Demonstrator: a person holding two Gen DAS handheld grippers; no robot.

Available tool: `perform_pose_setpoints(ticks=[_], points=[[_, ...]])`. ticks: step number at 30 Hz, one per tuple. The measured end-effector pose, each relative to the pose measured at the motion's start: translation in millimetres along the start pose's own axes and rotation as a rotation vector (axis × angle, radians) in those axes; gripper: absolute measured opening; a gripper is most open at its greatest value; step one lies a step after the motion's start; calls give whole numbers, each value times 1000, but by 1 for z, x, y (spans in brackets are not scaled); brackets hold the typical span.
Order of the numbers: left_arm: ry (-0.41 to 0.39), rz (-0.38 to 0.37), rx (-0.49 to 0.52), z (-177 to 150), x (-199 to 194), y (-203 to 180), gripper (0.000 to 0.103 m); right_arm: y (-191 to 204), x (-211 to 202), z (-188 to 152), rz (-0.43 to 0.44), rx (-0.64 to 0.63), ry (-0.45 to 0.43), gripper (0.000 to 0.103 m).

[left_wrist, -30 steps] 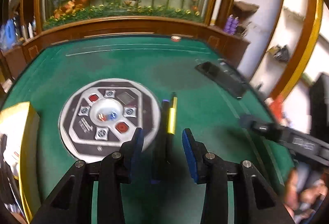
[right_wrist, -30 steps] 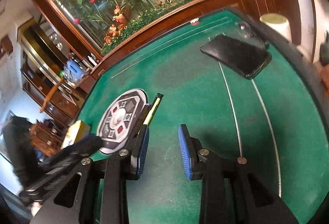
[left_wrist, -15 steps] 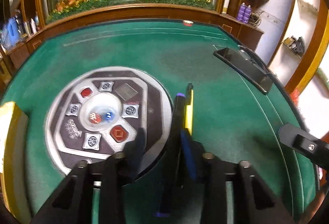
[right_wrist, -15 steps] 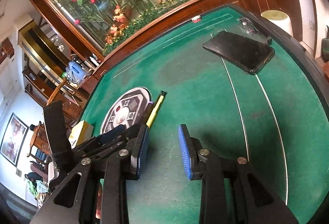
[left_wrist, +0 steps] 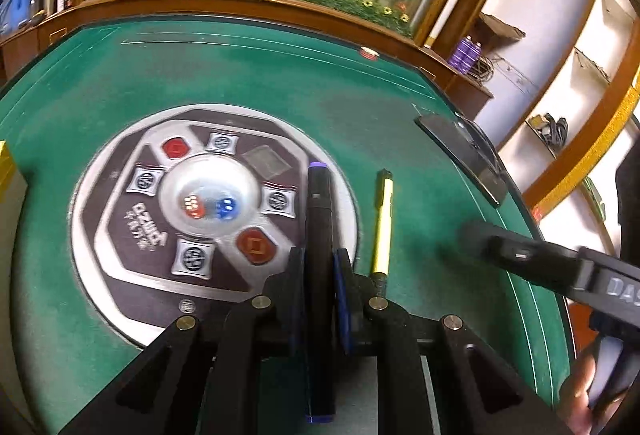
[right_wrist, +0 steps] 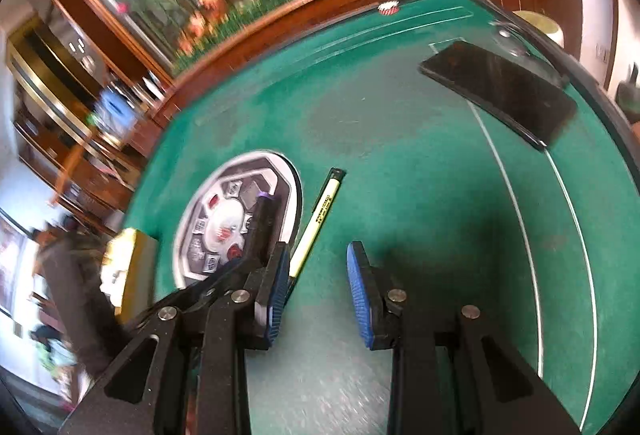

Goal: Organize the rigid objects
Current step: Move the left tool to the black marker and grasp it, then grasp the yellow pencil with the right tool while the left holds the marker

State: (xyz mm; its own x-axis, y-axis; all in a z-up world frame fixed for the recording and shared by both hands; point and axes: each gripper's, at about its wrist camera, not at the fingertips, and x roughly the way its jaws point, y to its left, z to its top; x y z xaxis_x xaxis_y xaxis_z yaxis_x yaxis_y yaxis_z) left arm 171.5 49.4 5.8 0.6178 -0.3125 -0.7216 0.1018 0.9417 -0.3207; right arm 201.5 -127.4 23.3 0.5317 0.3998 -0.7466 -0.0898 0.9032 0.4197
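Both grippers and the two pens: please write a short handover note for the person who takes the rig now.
Left gripper: shut on the black marker, held above the round dice panel.
Right gripper: open, holding nothing, low over the green table.
Yellow pen: lying on the felt beside the panel, just past the right gripper's left finger.
Black phone: flat near the table's far right edge.
Done: marker picked up.
Left: place the marker; probably take the yellow pen next. No target spot is visible.
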Motion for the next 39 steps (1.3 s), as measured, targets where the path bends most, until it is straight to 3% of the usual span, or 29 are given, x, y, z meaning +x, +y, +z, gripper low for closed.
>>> perform_pose_setpoints(ticks=[6, 13, 16, 20, 26, 33, 39], points=[[-30, 83, -15, 2, -2, 9, 14, 20, 35, 10, -113, -38, 77, 28], [-40, 95, -38, 3, -4, 16, 14, 38, 59, 12, -196, -91, 102, 28], [-41, 92, -52, 5, -3, 19, 14, 45, 60, 9, -250, -139, 98, 14], [-40, 89, -56, 5, -3, 20, 14, 32, 51, 2, -156, -96, 97, 8], [-61, 70, -44, 5, -8, 17, 14, -2, 6, -29, 25, 6, 40, 8], [-132, 63, -20, 8, -24, 10, 14, -14, -4, -36, 103, 39, -9, 8], [-268, 76, 24, 9, -57, -6, 14, -1, -11, -33, 116, -25, -54, 8]])
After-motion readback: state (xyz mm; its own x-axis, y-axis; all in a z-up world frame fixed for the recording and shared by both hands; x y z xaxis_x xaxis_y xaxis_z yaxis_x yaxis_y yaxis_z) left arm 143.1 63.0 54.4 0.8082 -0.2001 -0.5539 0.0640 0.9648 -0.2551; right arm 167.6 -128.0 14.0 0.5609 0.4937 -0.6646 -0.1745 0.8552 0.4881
